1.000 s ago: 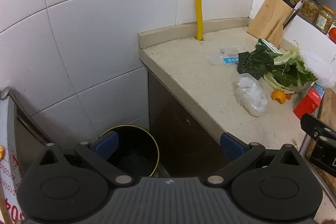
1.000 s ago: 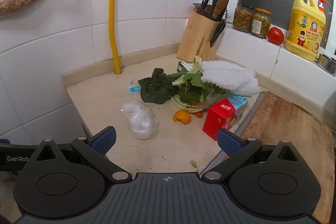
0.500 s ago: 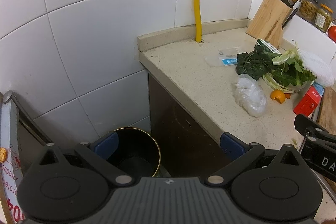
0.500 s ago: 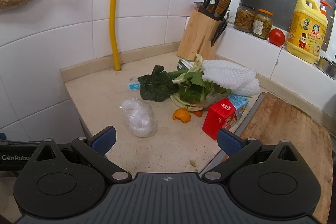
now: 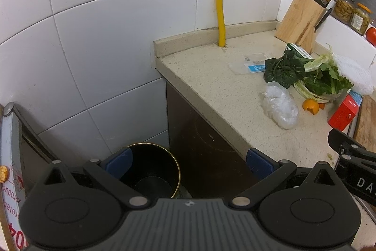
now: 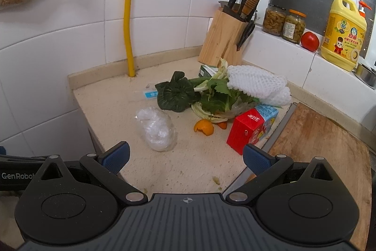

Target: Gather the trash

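crowding the counter: greens, carton, knife block.

Both fisheye views are bright, evenly lit and sharp; straight tile lines bow outward, and the corners darken to black.

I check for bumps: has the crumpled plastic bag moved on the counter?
No. The plastic bag lies beside the orange peel, as before.

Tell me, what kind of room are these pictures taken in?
Most likely a home kitchen: a wooden knife block stands on a tiled-in stone counter, leafy greens lie beside it, and a yellow bottle of dish soap sits on the window ledge.
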{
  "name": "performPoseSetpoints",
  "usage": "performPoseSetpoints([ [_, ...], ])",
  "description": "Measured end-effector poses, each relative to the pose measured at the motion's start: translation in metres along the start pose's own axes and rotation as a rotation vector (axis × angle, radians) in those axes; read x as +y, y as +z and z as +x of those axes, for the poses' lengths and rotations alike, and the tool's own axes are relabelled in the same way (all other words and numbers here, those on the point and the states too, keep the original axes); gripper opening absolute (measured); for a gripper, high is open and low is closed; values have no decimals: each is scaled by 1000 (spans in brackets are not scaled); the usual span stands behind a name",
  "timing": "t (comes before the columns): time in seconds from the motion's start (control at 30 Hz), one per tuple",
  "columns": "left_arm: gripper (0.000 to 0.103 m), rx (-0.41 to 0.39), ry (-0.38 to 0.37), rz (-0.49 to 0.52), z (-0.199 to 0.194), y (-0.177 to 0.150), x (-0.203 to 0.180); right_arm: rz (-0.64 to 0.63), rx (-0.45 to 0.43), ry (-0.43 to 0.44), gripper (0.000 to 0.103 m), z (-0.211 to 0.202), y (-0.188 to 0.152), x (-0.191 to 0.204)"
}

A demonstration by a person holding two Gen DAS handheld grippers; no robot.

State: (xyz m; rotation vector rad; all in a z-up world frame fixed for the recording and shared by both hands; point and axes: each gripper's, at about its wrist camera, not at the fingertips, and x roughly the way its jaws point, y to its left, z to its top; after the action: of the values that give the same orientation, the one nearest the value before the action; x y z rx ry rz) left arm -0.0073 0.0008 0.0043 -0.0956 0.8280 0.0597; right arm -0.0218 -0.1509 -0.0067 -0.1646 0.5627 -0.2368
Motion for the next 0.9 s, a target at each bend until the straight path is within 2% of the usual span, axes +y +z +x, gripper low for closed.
performPoseSetpoints([
  [0.9,100,8,-26,10,3,-3,5,3,0,-25,103,-7,-3,5],
])
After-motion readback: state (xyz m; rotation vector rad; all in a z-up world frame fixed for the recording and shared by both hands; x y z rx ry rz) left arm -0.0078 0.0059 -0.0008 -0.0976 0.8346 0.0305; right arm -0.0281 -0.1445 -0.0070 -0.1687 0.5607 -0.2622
